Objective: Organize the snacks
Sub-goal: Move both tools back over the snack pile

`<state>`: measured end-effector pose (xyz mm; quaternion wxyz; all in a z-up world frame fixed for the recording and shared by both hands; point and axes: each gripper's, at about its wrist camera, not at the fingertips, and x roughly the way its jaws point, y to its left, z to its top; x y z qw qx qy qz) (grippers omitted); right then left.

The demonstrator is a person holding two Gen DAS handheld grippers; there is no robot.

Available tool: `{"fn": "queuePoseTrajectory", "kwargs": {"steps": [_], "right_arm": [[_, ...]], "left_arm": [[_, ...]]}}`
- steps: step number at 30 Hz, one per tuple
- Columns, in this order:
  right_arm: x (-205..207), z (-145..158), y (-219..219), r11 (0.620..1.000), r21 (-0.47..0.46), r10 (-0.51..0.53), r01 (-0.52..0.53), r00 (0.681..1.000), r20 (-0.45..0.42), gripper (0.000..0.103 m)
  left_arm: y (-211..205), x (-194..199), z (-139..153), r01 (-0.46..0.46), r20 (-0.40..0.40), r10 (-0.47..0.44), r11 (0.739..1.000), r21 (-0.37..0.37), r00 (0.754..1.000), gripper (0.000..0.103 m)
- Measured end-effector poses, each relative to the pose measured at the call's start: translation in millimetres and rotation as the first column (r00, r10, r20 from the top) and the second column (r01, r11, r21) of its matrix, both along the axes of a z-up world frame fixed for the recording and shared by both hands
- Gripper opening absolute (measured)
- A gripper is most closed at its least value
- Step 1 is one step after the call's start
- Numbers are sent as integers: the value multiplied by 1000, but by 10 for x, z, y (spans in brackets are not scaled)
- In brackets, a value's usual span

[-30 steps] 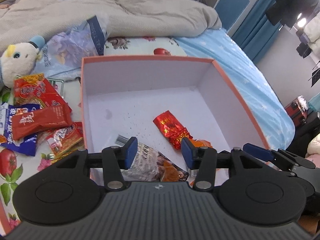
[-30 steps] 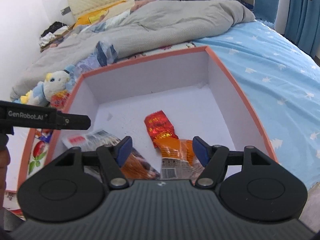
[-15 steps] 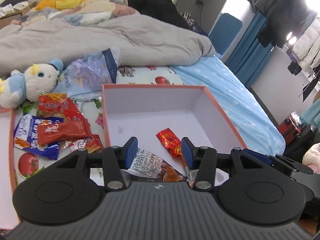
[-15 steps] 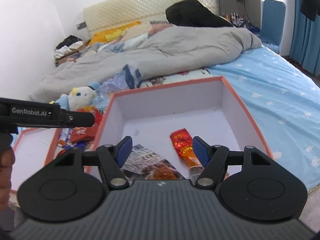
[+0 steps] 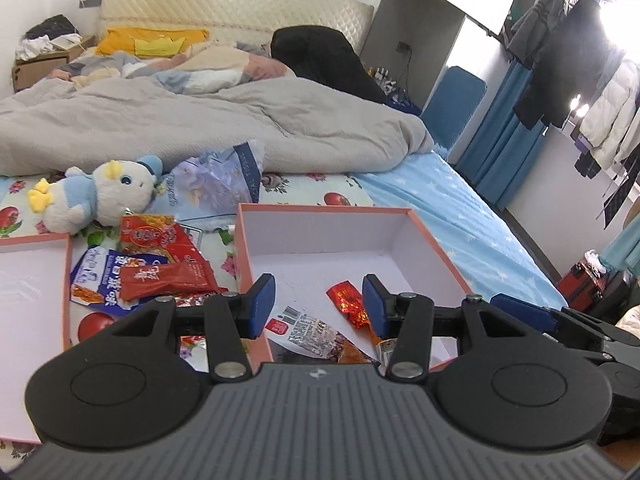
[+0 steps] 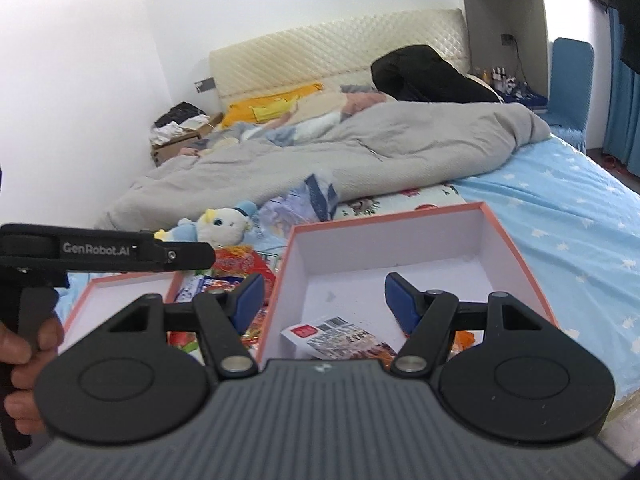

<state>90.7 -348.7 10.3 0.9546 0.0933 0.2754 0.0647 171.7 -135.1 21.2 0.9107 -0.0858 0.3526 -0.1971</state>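
Red snack packets (image 5: 160,256) piled beside pink-rimmed box (image 5: 320,211); few packets (image 5: 320,330) inside.

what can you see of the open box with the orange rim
The box is a shallow, square, lidless tray, seemingly cardboard, with orange outer walls and rim and a white inside. It sits flat on the fruit-print sheet on the bed. Inside, near the front, lie a red foil packet and a white printed snack bag; the rest of its floor is bare apart from crumbs.

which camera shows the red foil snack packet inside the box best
The left wrist view: the red foil snack packet lies in plain sight on the floor of the box, between the open jaws. In the right wrist view that gripper's own finger covers it.
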Motion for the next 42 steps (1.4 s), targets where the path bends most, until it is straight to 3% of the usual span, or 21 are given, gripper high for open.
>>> {"fn": "queuePoseTrajectory", "kwargs": {"steps": [17,42], "right_arm": [[-320,5,538,994,-1,110,-110,994,19,69],[-555,-392,1112,969,-12,246,-248,966,-80,69]], "left_arm": [[522,-586,54,-66,41,66,998,-4,997,54],[1284,-1087,-491,-197,-58,196,980,-2,979,54]]}}
